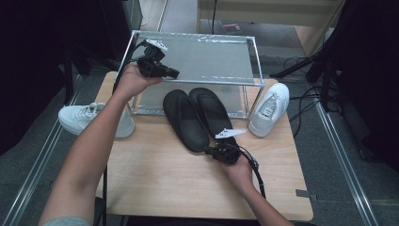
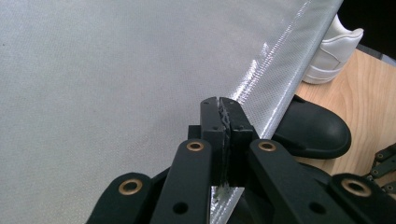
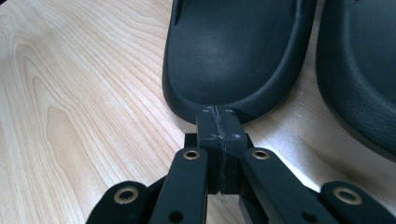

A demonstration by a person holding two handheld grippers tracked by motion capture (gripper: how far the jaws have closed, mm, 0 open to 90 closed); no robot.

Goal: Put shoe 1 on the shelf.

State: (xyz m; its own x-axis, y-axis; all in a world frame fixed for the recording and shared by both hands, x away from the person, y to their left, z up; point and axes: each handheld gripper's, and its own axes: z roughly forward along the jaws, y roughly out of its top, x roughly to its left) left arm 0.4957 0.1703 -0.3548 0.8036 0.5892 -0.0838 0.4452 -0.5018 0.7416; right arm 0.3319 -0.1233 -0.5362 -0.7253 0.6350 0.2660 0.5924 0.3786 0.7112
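Table (image 1: 155,179): one, light wood; it carries the rack, the slippers, one sneaker and part of the other.
Rack (image 1: 207,59): one, a metal frame with a grey mesh shelf on top, at the far side of the table; in the left gripper view its shiny front edge (image 2: 275,74) runs diagonally.
Sneakers: two, white. One (image 1: 89,120) lies at the left edge of the table, partly over it. The other (image 1: 269,109) lies at the right, just beside the rack's corner post.
Slippers: two, black, side by side in front of the rack, toes under the frame and heels toward the person. The left slipper (image 1: 184,120) is the one near the right gripper; the right slipper (image 1: 214,110) touches it along its side.
Hands: two; bare forearms come in from the bottom of the high view.
Left gripper (image 1: 171,73): one, held above the left front corner of the rack; jaws pressed together, nothing between them, tips over the shelf's front edge (image 2: 219,103).
Right gripper (image 1: 207,150): one, low over the table; jaws pressed together with no visible gap, tips (image 3: 217,114) right at the heel rim of the left slipper (image 3: 229,51). I cannot tell if they touch it.
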